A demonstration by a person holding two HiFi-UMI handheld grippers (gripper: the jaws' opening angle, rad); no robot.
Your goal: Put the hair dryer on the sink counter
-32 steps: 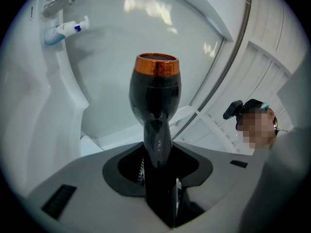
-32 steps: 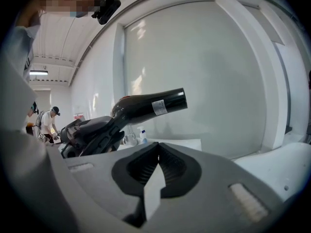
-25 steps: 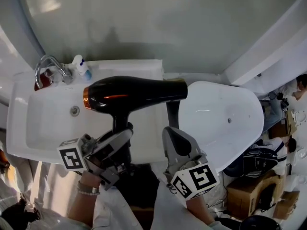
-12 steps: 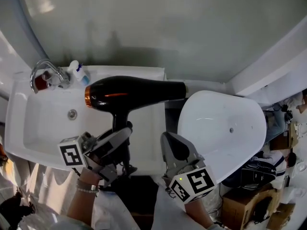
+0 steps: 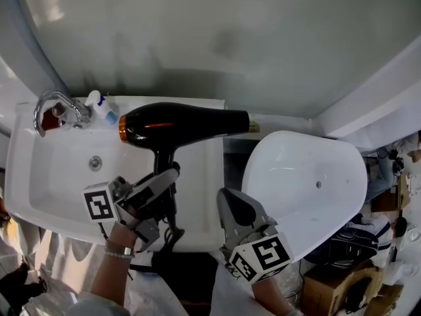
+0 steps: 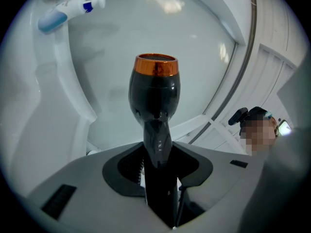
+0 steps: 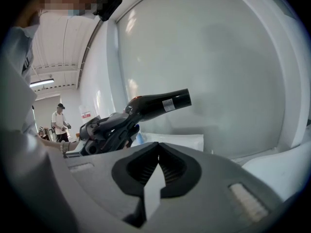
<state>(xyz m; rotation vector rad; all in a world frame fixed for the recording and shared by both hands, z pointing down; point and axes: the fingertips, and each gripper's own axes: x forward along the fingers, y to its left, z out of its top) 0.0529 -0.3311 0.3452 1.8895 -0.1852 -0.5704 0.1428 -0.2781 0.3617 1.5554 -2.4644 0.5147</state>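
**Dryer gripped but not set down yet**

The glossy black hair dryer with a copper-coloured end ring (image 5: 177,122) is pinched by its handle in the left gripper (image 5: 164,182). It's held up over the white ceramic sink counter (image 5: 209,170), barrel level. The right gripper (image 5: 231,201) is pressed together on nothing.

It's probably best lowered onto the flat strip beside the basin and laid on its side before being let go.

The basin layout is shown only in the head view. The clamped handle is seen in the left gripper view.

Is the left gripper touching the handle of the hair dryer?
Touching. The left gripper view shows the left gripper closed on both sides of the hair dryer handle.
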